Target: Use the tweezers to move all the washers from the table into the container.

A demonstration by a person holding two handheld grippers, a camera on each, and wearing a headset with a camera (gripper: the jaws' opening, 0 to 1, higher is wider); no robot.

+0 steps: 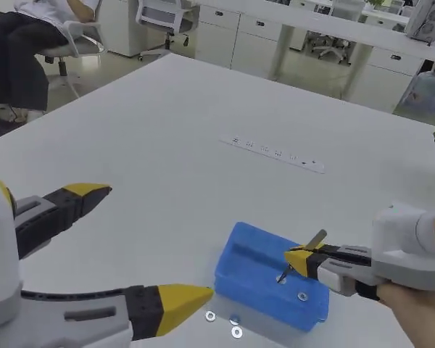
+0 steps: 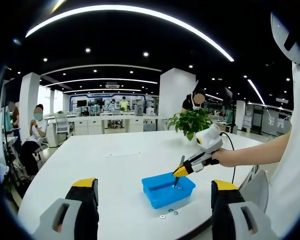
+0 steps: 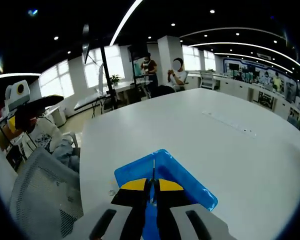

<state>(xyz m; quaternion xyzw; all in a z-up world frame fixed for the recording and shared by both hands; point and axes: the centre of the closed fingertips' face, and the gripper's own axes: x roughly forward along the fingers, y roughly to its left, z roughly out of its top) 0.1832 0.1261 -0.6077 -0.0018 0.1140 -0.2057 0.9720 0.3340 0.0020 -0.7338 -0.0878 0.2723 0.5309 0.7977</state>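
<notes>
**Tweezers tip down over the blue container, three washers waiting on the bench**

Three washers (image 1: 236, 332) are lying on the bench (image 1: 167, 130) just beside the near edge of the blue container (image 1: 250, 264), and another washer (image 1: 302, 296) is sitting inside it. The tweezers (image 1: 313, 243) are slanting down with their tip inside the container's walls. Whether the tip is carrying a washer is too small to tell.

The right tool (image 1: 297, 259) is clamping its yellow jaws together on the tweezers partway along them. It is lying low and nearly level, pointing in from the right, with the hand (image 1: 413, 315) behind it. The left tool (image 1: 159, 241) is hanging idle to the left of the container with its jaws wide apart and nothing between them.

If a washer is in the tip, the drop probably calls for easing the squeeze only while the tip is well inside the walls, so the washer cannot bounce out. For the three on the bench, the tip likely needs tilting steeply toward each washer's edge, since flat rings offer little to pinch.
</notes>
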